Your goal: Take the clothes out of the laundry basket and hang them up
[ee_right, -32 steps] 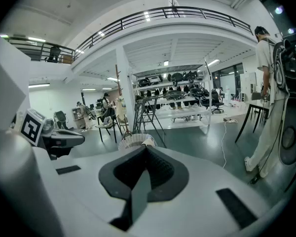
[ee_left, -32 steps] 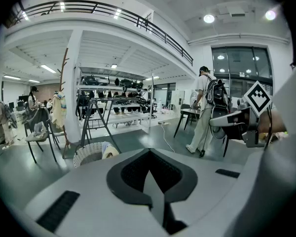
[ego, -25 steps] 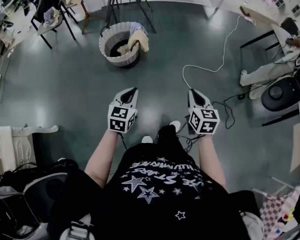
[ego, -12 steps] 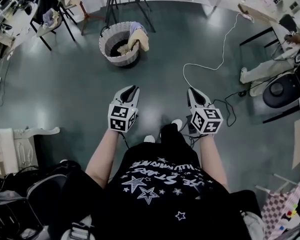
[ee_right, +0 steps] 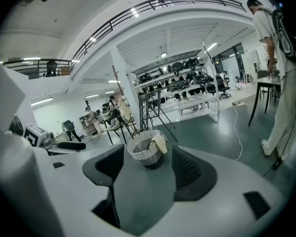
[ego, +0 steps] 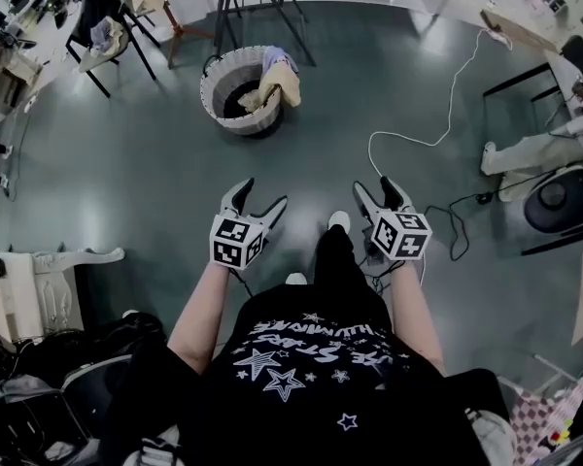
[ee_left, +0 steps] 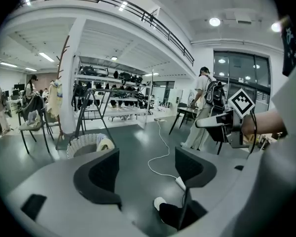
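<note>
Now the left gripper (ego: 260, 194) and right gripper (ego: 374, 186) have just spread their jaws, nothing between them, and well ahead stands the basket (ego: 219, 87), whose draped cloth (ego: 283, 83) we judge soft and light, best pinched at a bunched fold on the rim.

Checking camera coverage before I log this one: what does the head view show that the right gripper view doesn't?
Head view only: the person's star-print shirt and white shoe. Right gripper view only: the balcony railing and stocked shelves. Both: the laundry basket with a cream garment over its rim, and the right claw, whose jaws have just been opening, with nothing between them.
</note>
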The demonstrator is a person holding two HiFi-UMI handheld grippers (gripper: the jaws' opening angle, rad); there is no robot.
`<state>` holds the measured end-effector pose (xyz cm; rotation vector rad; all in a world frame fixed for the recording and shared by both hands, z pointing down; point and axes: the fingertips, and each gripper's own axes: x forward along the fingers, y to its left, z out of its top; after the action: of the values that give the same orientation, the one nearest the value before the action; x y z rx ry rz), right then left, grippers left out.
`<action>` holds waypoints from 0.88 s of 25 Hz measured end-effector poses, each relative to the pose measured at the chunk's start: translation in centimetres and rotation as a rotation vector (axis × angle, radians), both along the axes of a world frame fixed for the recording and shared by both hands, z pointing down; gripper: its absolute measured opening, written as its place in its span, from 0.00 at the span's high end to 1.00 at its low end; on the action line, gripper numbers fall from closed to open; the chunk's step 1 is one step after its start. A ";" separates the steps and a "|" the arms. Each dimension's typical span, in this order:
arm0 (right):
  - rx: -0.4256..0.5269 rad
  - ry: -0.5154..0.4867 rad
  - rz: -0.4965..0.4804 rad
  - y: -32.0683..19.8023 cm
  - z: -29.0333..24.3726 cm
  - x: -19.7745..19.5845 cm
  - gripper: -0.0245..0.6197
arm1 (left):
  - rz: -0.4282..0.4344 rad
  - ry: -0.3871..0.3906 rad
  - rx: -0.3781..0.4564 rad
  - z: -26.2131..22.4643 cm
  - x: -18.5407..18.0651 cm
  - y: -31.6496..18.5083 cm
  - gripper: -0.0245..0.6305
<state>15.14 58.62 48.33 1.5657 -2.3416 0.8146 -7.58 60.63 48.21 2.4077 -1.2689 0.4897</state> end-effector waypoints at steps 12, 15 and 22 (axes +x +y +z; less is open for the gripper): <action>-0.121 -0.089 -0.083 -14.9 3.1 6.0 0.49 | -0.078 -0.092 -0.038 -1.3 5.9 -14.6 0.41; -0.142 -0.114 -0.102 -17.6 3.6 7.8 0.49 | -0.105 -0.113 -0.042 -1.5 7.4 -16.8 0.41; -0.170 -0.117 -0.173 -22.3 4.2 8.9 0.49 | -0.167 -0.154 -0.037 -2.7 8.1 -20.9 0.41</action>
<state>24.09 36.27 52.53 1.2602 -2.3744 1.0571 0.52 39.73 45.50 2.2461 -1.4971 0.6526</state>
